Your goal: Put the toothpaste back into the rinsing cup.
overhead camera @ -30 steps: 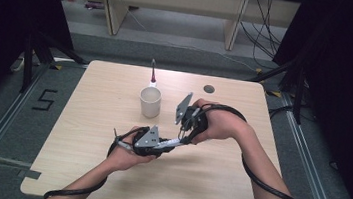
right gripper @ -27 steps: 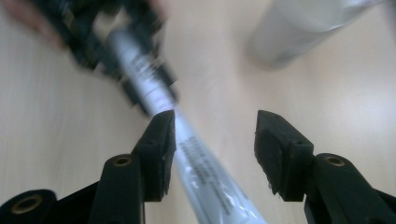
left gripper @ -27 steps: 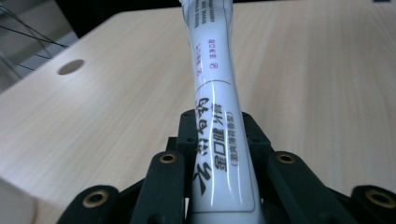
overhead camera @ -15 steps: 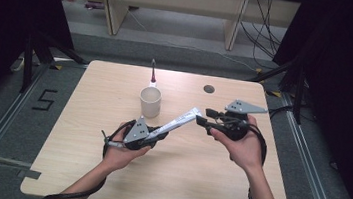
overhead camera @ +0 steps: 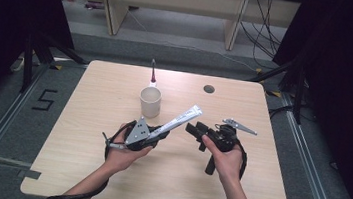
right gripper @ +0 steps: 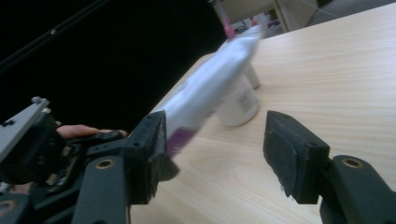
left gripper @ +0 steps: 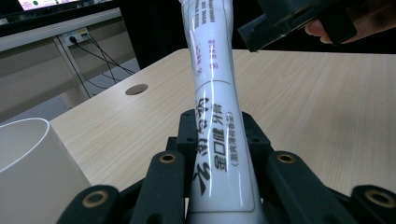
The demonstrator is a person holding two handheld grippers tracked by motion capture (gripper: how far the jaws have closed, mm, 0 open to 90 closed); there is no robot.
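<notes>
White tube (overhead camera: pixel 181 119) with dark printed lettering and a flat crimped end, slanted above the table (overhead camera: pixel 86 169); base clamped in left gripper (overhead camera: pixel 156 134); right gripper (overhead camera: pixel 192 128) near the tube's upper end, jaws just opened wide, nothing between; white cup (overhead camera: pixel 150 101) beside.

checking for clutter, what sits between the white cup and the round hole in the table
Nothing: in the high view the tabletop between the white cup and the round hole is bare wood. The tube held in the left tool angles up nearer the person.
</notes>
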